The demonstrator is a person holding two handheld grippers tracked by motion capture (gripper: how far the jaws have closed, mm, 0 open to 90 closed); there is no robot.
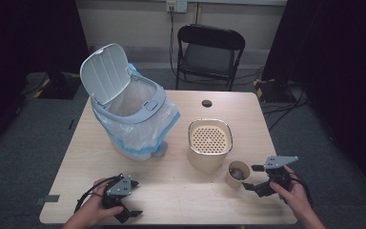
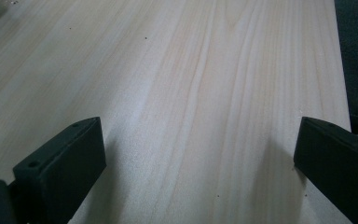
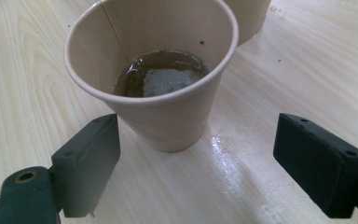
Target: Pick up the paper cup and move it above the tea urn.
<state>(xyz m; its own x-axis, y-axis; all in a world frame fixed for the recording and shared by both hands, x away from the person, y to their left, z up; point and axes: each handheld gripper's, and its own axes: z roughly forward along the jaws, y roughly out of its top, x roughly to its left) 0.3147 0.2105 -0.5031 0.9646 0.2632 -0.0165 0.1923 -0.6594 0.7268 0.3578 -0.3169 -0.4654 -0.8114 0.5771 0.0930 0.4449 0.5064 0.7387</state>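
paper cup point(image 3: 158, 79) just ahead of open right claw point(image 3: 198, 161), untouched.

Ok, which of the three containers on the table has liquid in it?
The small paper cup by the right gripper; the perforated-top container and lidded bin show none.

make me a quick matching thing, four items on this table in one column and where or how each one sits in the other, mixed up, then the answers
Things:
1. paper cup
2. trash bin
3. perforated container
4. left gripper

States or places:
A. lid flipped up, plastic liner inside
B. open above bare wood near the table's front edge
C. holds dark liquid, between the right gripper's open jaws
D. middle of the table, top dotted with holes

Pairs: 1-C, 2-A, 3-D, 4-B
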